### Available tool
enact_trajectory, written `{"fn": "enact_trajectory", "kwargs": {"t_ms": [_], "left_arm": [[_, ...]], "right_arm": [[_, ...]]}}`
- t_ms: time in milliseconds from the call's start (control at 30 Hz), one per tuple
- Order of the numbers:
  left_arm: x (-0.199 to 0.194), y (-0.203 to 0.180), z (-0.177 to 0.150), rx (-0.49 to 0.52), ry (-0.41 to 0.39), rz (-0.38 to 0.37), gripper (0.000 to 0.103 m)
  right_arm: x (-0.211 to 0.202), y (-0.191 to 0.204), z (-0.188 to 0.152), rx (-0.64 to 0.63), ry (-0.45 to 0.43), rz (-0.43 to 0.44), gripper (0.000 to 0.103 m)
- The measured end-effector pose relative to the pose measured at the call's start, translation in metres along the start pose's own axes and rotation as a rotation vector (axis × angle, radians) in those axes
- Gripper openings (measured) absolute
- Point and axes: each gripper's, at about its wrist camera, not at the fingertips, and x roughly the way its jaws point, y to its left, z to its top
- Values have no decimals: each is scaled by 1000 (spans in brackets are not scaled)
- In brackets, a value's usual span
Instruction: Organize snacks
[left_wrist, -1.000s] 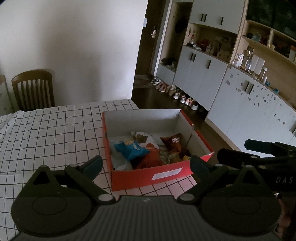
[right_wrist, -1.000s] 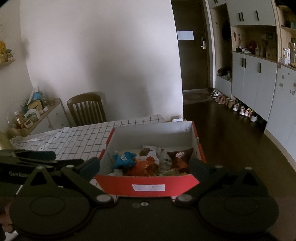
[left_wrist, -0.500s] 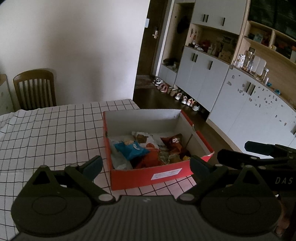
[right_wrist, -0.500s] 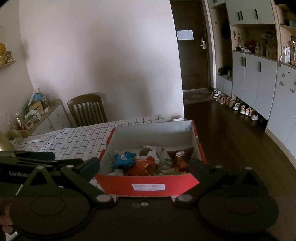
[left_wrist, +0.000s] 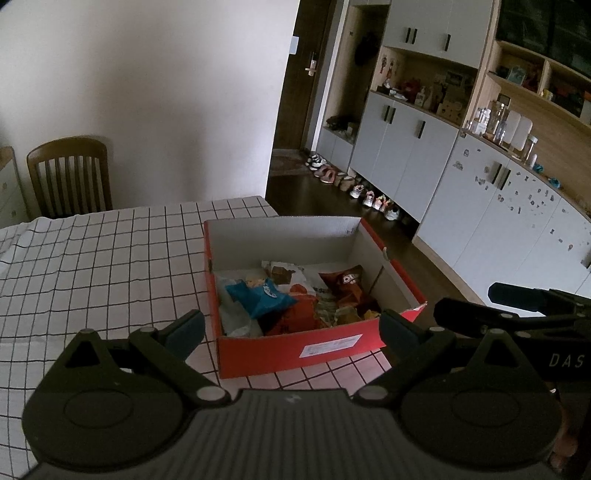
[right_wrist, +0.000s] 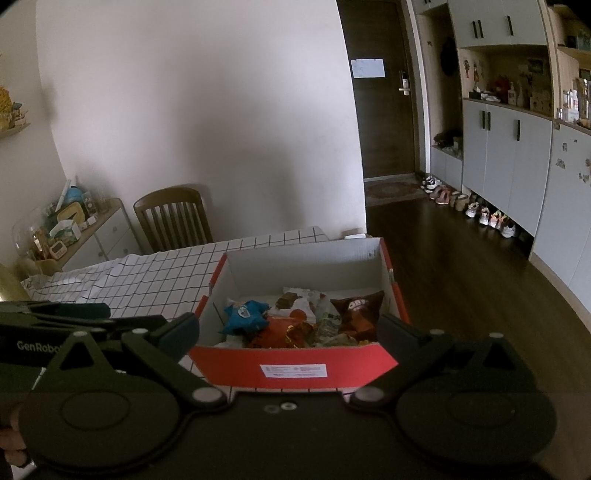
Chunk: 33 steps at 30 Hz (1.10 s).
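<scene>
Both claws are hanging short of the box with jaws spread wide and nothing between them — the left gripper (left_wrist: 291, 328) at the bottom of its view, the right gripper (right_wrist: 288, 326) likewise.

The red box (left_wrist: 295, 354) is sitting at frame centre on the checked tablecloth (left_wrist: 92, 266), near the table's right edge. The snacks are lying inside it in a loose heap toward the near wall: a blue packet (left_wrist: 262, 297) at left, an orange packet (right_wrist: 288, 332) in the middle, a dark red chip bag (left_wrist: 345, 282) at right. The box's far half is showing bare floor.

Judgement: this arrangement is fitting either snacks gathered and boxed, or a heap awaiting sorting. The pictures are not settling which — no move is being advised.

A wooden chair (left_wrist: 70, 177) is standing at upper left.
</scene>
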Motion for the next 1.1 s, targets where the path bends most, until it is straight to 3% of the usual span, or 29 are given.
{"fn": "enact_trajectory", "kwargs": {"t_ms": [1100], "left_arm": [[8,-4,-2,-23,15,-3,101]], "right_arm": [[3,1,-1,4,8,1,103]]}}
